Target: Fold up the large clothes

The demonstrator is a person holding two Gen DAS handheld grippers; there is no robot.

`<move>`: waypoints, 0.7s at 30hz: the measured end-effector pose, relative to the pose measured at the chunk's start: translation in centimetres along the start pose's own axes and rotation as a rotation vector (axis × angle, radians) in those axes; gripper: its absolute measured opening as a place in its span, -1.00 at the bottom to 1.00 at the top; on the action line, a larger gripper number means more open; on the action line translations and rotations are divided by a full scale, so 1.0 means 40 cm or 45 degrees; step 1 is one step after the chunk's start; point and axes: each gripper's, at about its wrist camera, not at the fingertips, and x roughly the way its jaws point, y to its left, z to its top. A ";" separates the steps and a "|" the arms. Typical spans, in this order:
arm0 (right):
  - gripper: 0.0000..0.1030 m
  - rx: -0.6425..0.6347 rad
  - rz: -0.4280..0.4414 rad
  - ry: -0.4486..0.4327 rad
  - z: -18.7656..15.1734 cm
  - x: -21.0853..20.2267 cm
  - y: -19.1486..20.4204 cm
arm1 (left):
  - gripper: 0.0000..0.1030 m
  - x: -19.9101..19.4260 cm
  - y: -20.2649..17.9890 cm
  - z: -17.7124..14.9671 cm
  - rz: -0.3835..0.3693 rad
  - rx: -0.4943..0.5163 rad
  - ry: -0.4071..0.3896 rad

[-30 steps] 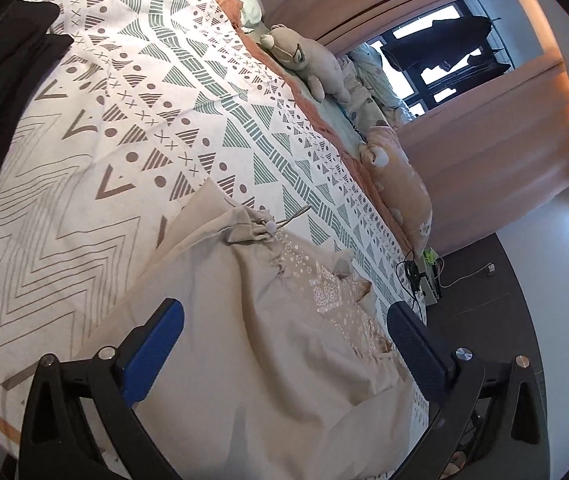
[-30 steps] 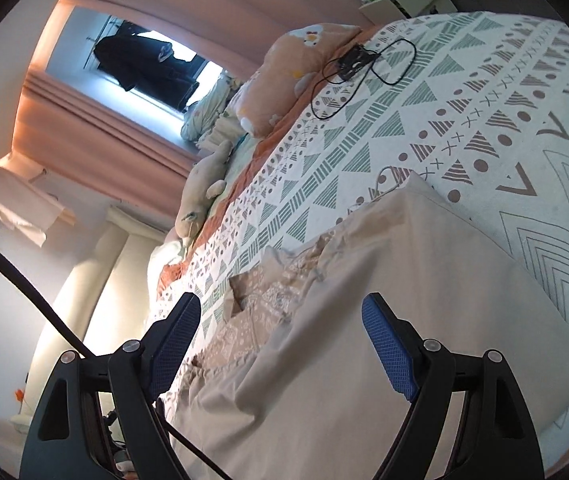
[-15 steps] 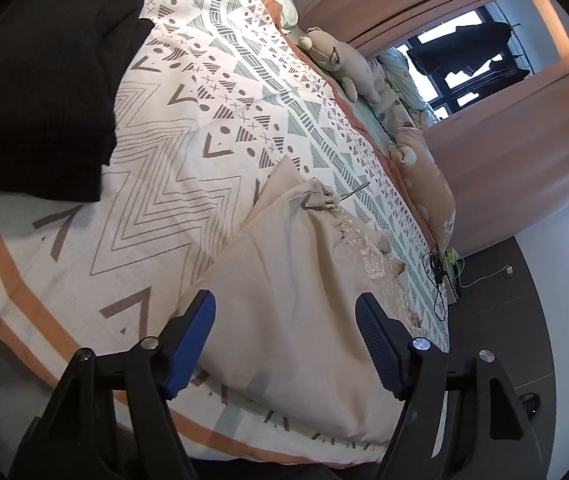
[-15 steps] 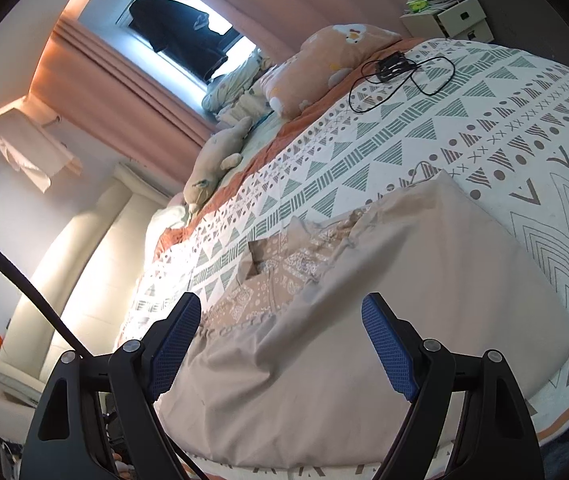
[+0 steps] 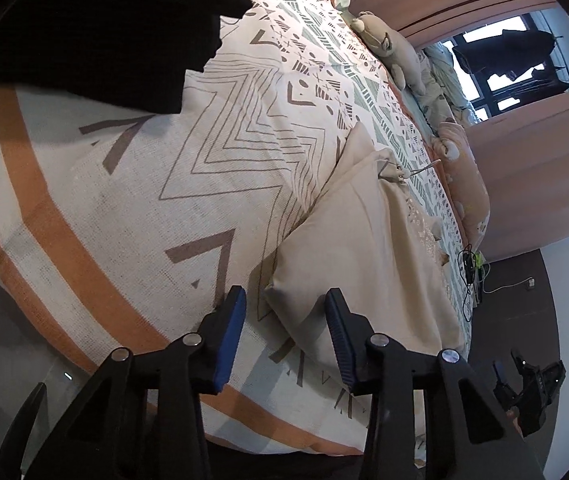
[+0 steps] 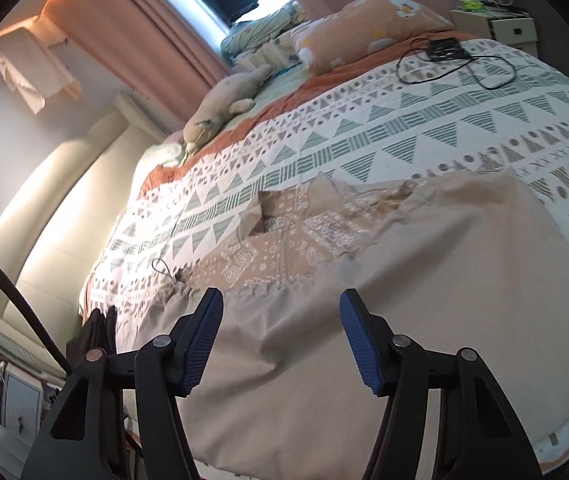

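Note:
A large beige garment (image 5: pixel 368 248) with a printed, lacy top part lies spread on the patterned bedspread (image 5: pixel 132 184). In the left wrist view my left gripper (image 5: pixel 284 312) is open and empty, its blue pads either side of the garment's near corner at the bed's edge. In the right wrist view the garment (image 6: pixel 424 288) fills the lower frame, its gathered waist and drawstring at the left. My right gripper (image 6: pixel 280 312) is open and empty, just above the plain skirt part below the gathered seam.
A folded black garment (image 5: pixel 96 28) lies on the bed to the left. Plush toys (image 6: pixel 224 100), an orange pillow (image 6: pixel 368 28) and a black cable (image 6: pixel 456 64) lie at the far side. A bedside cabinet (image 6: pixel 496 24), curtains and a window stand beyond.
Both grippers pulled back toward the bed's near edge. My left gripper's jaws narrowed and now frame the garment's near corner. The right view swung left, showing the waist and drawstring.

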 end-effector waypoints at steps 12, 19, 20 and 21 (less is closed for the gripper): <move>-0.10 -0.236 -0.186 0.318 0.069 0.356 0.094 | -0.31 0.034 0.005 0.001 -0.011 -0.047 0.014; -0.14 -0.436 -0.358 0.484 0.030 0.559 0.139 | -0.31 0.037 0.013 0.002 -0.013 -0.050 0.019; -0.16 -0.468 -0.378 0.488 0.026 0.578 0.143 | -0.31 0.037 0.013 0.002 -0.013 -0.051 0.018; -0.23 -0.504 -0.393 0.482 0.025 0.593 0.149 | -0.31 0.038 0.012 0.002 -0.013 -0.052 0.018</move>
